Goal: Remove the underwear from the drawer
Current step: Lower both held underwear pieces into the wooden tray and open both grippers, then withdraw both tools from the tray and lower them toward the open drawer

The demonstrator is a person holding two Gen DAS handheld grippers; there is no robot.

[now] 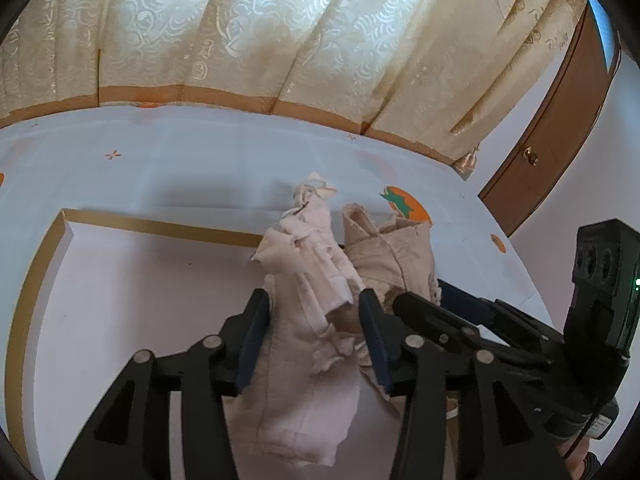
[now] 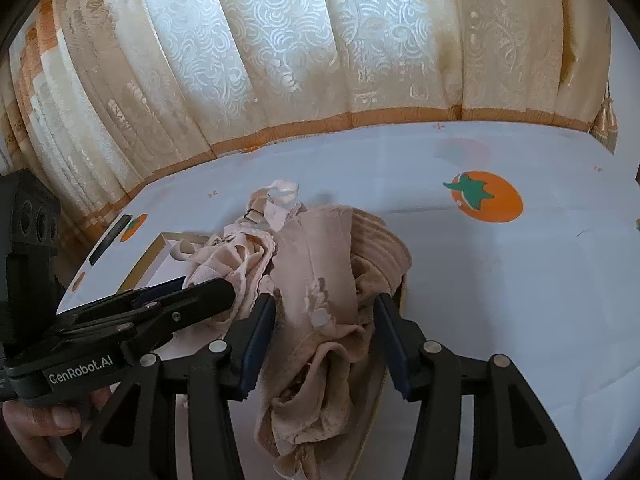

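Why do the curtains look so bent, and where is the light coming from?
Both wrist views are fisheye, so the curtain and tablecloth edges bow and the corners go black. Daylight glows through the curtain in both; in the left view the underwear throws a soft shadow.

A cream curtain (image 1: pixel 256 40) with a woven swirl pattern and an orange-brown hem band hangs in folds behind the table (image 1: pixel 192 168), lit from behind by daylight. The table wears a pale blue cloth printed with orange persimmons (image 2: pixel 486 196). A brown wooden door (image 1: pixel 556 136) stands right of the curtain.
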